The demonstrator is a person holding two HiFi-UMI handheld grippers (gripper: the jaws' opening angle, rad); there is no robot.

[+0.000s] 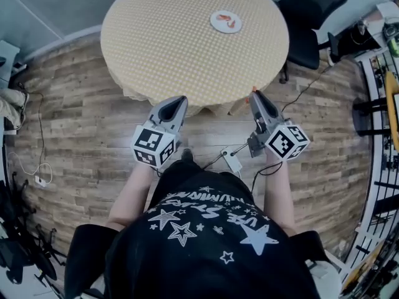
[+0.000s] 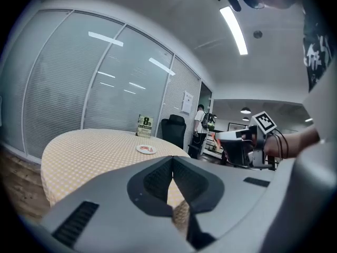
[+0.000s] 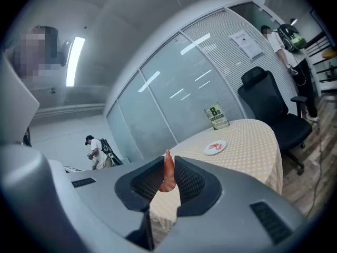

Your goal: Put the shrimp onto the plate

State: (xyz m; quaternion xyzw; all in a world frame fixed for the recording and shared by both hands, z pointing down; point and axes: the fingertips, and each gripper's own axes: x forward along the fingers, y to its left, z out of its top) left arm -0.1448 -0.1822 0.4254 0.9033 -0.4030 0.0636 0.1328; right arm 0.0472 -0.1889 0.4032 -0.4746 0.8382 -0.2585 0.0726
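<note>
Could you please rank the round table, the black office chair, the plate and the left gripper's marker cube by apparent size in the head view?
1. round table
2. black office chair, partly out of frame
3. marker cube on the left gripper, inflated by nearness to the camera
4. plate

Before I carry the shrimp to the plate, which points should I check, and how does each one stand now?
1. Shrimp held in right gripper: ok, jaws shut on it.
2. Plate in view on the table: ok, toward the far side.
3. Free room on plate: cannot tell; an orange piece lies there.
4. Right gripper above plate: not ok, only at the table's near edge.
5. Left gripper out of the way: ok, shut, empty.
</note>
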